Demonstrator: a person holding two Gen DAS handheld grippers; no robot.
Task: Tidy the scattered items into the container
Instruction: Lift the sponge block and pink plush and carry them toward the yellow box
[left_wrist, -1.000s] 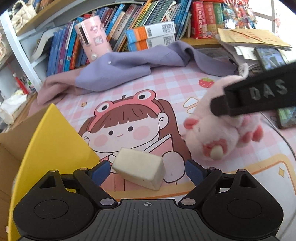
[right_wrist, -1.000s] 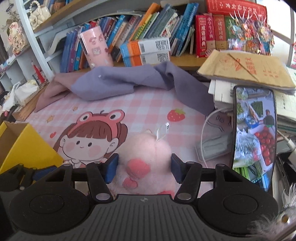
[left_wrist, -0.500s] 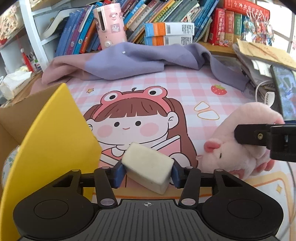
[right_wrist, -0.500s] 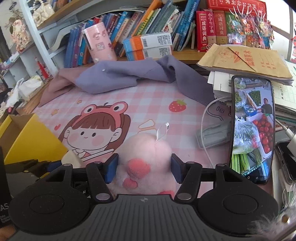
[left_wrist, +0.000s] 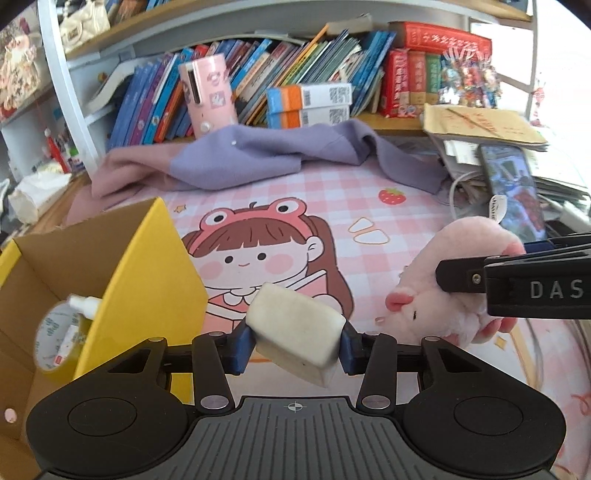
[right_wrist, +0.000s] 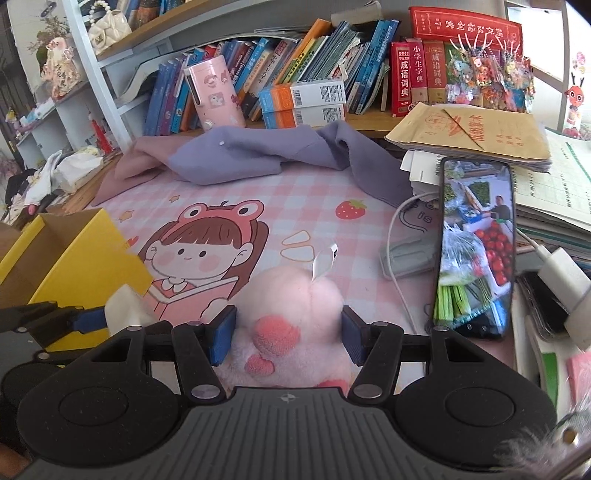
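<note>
- The left gripper (left_wrist: 293, 345) has just been closing its jaws, and its blue pads now press both ends of a cream-white rectangular eraser block (left_wrist: 295, 334), held tilted just right of the open yellow cardboard box (left_wrist: 147, 273).
- The right gripper (right_wrist: 288, 334) clamps a fluffy pink plush pig (right_wrist: 291, 314) between its blue pads; in the left wrist view its black finger bears the white letters "DAS", cut off by the frame edge.
- Inside the box lie a roll of clear tape (left_wrist: 55, 339) with small unreadable print and a white cap-like piece I cannot identify; the box's near part is hidden behind the left gripper.
- On the right of the pink checked cartoon desk mat (right_wrist: 314, 206) a black smartphone (right_wrist: 474, 247) shows a market scene.
- Far behind, red dictionaries (right_wrist: 419, 79) carry Chinese titles; a crumpled purple cloth (right_wrist: 280, 155) covers the mat's far edge.
- The pig's white sewn tag (right_wrist: 325, 262) is too small to read.
</note>
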